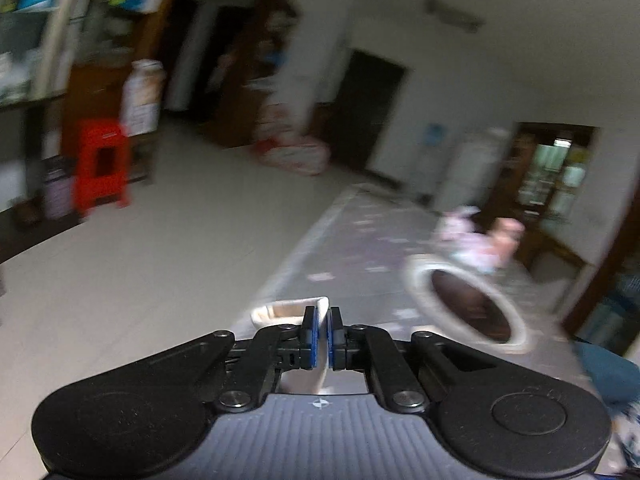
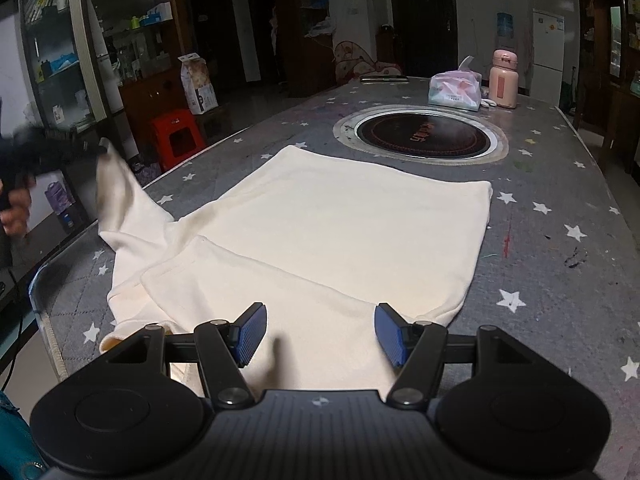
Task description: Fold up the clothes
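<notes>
My left claw (image 1: 322, 334) is clamping a cuff of the cream garment (image 2: 320, 240), its blue pads pressed together on the fabric, with the rolled hem showing just above the fingertips. The left wrist view is blurred. In the right wrist view, that same claw (image 2: 102, 148) is sitting at 9 o'clock, off the edge of the worktop (image 2: 560, 280), with the sleeve (image 2: 120, 200) hanging up from the cloth to it; a hand (image 2: 16, 208) is gripping its handle.

My right claw (image 2: 320, 334) is standing wide open over the near end of the garment at 6 o'clock, nothing between its pads, which I am reading as clear of the cloth.

The garment is lying spread flat across the grey, star-patterned worktop, one sleeve folded over the body at 7 o'clock. Beyond it, at 12 o'clock, a round inset cooker (image 2: 420, 136) is sitting in the worktop. A tissue pack (image 2: 454, 92) and a pink flask (image 2: 503, 80) are standing at 1 o'clock, near the far edge.
</notes>
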Available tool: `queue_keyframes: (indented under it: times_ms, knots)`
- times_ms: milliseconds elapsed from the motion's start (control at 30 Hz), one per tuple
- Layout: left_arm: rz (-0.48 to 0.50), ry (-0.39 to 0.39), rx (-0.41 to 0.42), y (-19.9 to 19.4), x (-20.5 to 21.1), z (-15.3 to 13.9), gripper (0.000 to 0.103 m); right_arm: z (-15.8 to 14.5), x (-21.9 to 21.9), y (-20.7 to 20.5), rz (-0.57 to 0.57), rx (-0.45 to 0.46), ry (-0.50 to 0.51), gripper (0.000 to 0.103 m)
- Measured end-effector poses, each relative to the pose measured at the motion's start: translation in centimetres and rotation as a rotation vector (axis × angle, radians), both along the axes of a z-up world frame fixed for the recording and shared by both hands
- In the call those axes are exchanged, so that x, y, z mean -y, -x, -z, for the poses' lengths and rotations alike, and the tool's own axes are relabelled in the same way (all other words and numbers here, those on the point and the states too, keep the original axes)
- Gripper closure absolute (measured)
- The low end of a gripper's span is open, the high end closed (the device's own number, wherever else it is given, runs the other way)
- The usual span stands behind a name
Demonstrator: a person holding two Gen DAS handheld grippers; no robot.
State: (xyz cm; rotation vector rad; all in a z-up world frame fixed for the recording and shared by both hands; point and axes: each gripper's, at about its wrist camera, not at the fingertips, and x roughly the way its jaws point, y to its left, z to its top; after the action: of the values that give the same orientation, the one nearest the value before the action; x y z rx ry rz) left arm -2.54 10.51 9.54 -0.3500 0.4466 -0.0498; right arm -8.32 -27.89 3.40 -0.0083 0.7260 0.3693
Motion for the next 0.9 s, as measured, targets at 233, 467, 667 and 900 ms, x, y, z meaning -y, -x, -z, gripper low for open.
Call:
queue_keyframes:
  times_ms: [233, 467, 667, 900]
  knots:
    - [0.351, 0.02, 0.076, 1.3, 8.4, -2.4, 0.098, -0.3, 1.3, 0.6, 0.039, 0.018, -0.022, 0.042]
    - [0.627, 0.044, 0.037, 3.0, 16.0, -0.5, 0.098, -0.4, 3.6, 1.5, 0.113, 0.025, -0.044, 0.042]
    - [0.775, 0.065, -0.143, 2.7, 19.9, 3.4, 0.093, 0.0, 5.1, 2.4, 0.167, 0.013, -0.047, 0.042]
    - [0.76, -0.065, -0.127, 3.5, 17.0, 3.7, 0.093, -0.7, 5.6, 2.8, 0.184, 0.031, -0.047, 0.043]
